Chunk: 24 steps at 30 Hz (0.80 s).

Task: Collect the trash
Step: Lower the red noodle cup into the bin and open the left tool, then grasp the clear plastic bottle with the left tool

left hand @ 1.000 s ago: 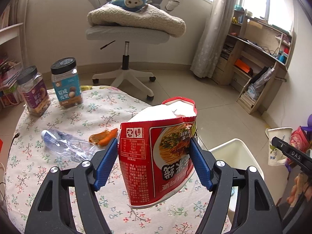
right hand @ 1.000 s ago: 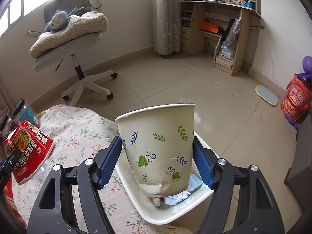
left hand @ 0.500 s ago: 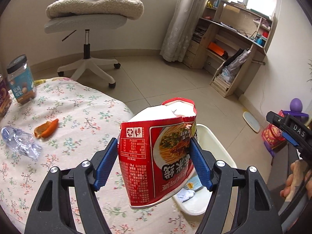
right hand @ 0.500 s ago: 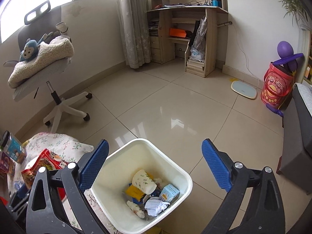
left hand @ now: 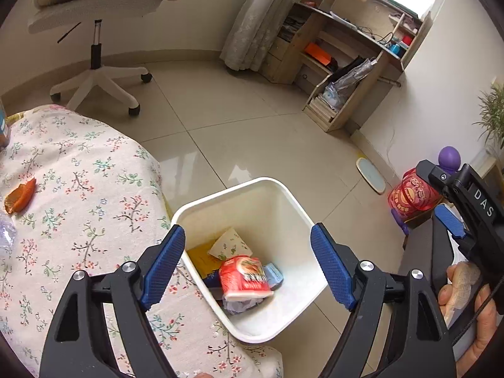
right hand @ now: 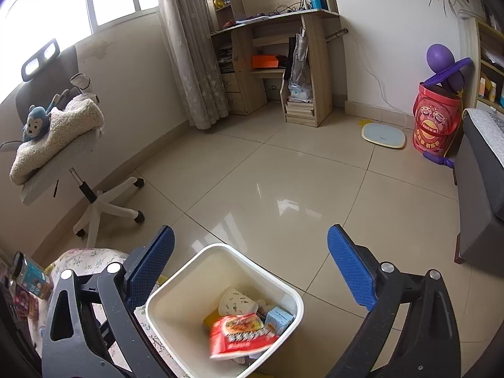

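Observation:
A white trash bin (left hand: 285,195) stands on the floor beside the floral-cloth table (left hand: 78,189); it also shows in the right wrist view (right hand: 189,271). Inside lie a red noodle packet (left hand: 244,275) (right hand: 241,335), a leaf-print paper cup (left hand: 231,245) (right hand: 236,304) and other scraps. My left gripper (left hand: 249,264) is open and empty above the bin. My right gripper (right hand: 252,271) is open and empty above the bin's far side; it also shows in the left wrist view (left hand: 450,220). An orange scrap (left hand: 20,195) and part of a clear plastic bottle (left hand: 6,231) lie on the table.
A white office chair (right hand: 63,154) with a blanket and blue monkey toy stands beyond the table. Jars (right hand: 30,275) stand on the table's far side. A wooden desk (right hand: 277,63), red drum (right hand: 436,123), floor scale (right hand: 382,135) and dark sofa (right hand: 482,189) ring the tiled floor.
My left gripper opened and the red noodle packet dropped into the bin. Earlier my right gripper opened and the paper cup fell in. Both grippers hover over the bin.

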Each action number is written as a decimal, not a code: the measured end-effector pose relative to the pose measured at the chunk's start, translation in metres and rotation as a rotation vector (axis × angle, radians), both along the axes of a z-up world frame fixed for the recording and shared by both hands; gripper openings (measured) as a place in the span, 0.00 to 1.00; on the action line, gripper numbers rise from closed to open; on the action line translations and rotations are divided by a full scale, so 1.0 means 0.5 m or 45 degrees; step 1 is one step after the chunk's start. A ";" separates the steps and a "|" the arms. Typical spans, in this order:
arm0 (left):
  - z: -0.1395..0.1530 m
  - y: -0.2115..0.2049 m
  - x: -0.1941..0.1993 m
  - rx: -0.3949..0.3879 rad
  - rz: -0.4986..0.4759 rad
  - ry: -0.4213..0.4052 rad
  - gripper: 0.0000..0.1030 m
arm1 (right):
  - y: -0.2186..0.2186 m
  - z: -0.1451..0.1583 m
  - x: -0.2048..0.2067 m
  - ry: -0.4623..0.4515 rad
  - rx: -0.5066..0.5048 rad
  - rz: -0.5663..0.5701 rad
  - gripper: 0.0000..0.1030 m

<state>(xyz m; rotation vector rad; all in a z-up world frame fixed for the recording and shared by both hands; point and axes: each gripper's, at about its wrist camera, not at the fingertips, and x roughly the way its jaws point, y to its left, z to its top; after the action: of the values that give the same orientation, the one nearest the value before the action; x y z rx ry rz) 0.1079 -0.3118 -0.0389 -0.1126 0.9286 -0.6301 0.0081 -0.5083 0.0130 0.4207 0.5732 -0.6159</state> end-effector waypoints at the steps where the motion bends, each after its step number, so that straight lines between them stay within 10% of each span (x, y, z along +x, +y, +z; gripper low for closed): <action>1: 0.003 0.012 0.002 0.012 0.023 -0.010 0.78 | 0.006 0.000 0.005 0.007 -0.002 0.017 0.92; 15: 0.022 0.242 0.049 0.211 0.381 -0.156 0.88 | 0.223 -0.017 0.120 0.157 -0.124 0.368 0.93; 24: -0.078 0.520 0.142 0.243 0.959 0.105 0.88 | 0.343 -0.046 0.183 0.233 -0.118 0.559 0.93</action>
<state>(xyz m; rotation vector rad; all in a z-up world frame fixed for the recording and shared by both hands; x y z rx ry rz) 0.1788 -0.0516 -0.0781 -0.3008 0.9361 0.1614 0.0994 -0.3369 -0.0101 0.1419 0.7807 -0.2583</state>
